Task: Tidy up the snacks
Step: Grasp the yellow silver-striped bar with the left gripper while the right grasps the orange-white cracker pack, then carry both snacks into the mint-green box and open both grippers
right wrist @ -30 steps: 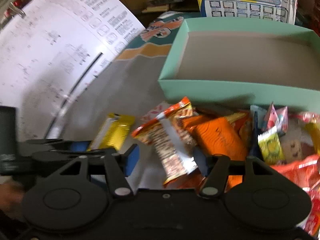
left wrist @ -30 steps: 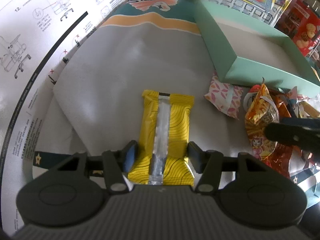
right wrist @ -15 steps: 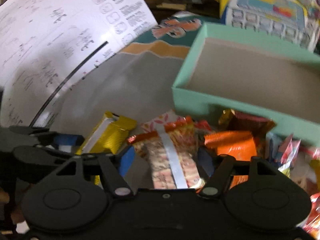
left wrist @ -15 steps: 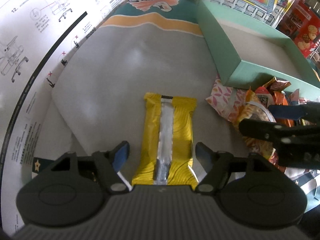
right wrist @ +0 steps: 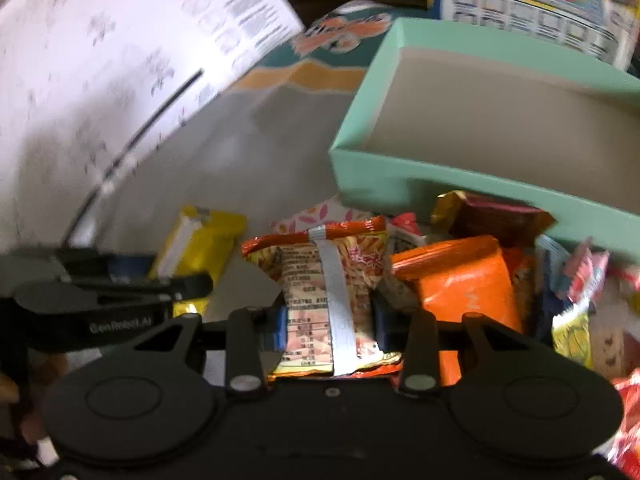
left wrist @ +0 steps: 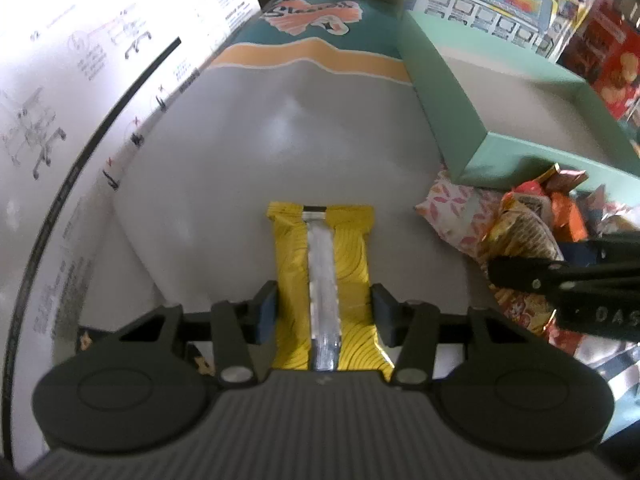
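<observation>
The left gripper point(left wrist: 323, 312) pointed steeply down over a yellow packet point(left wrist: 323, 276) that lay flat on the grey mat point(left wrist: 256, 136). Its jaws were closing, the blue pads point(left wrist: 266, 312) right at the packet's two long edges, apparently just touching them; a silver seam ran down the packet's middle between them.

The right gripper point(right wrist: 330, 326) was also closing, its pads pressed against the sides of a red-and-cream noodle packet point(right wrist: 320, 276) with a silver seam, lying at the left edge of the snack pile point(right wrist: 520, 280). In the right wrist view the yellow packet point(right wrist: 200, 240) sat just left of the noodle packet, with the left gripper point(right wrist: 120, 292) reaching in over it.

Beside the noodle packet lay an orange packet point(right wrist: 460, 276), a pink leaf-patterned packet point(left wrist: 452, 216) and more small wrappers, all heaped against the near wall of a mint-green box point(right wrist: 400, 176). The box stood open with a bare grey floor. A white instruction sheet point(left wrist: 60, 100) lay along the mat's left side, and a printed carton point(right wrist: 540, 4) stood behind the box.
</observation>
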The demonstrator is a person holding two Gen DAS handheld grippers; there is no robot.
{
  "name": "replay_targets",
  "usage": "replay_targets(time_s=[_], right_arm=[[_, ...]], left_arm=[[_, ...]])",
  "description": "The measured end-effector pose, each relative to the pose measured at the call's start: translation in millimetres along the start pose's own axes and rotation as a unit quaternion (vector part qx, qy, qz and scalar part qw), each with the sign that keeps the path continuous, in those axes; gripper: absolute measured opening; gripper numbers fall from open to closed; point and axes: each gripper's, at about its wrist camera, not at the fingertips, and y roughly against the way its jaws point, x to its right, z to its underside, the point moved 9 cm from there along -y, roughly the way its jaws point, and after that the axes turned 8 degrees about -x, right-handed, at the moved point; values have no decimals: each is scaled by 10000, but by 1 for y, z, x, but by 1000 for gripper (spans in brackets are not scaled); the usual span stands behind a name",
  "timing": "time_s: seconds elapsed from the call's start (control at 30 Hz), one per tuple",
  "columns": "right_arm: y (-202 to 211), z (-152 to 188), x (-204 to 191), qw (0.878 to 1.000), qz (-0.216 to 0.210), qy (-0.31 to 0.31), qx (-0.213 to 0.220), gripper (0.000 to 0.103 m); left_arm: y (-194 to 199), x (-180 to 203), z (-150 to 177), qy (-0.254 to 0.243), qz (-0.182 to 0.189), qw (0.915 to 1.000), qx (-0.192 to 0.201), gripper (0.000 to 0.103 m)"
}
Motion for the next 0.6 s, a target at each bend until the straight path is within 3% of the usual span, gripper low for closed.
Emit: replay_targets(time_s=[0.23,0.6], right_arm=[[39,-5,9,9961,-621,-521,354,38],[103,-34,66,9819,-1007,-1239,1016,38]], left_arm=[[24,15,-6,-72,178,9997,123,48],[74,71,-70,-477,584,9946,718,48]])
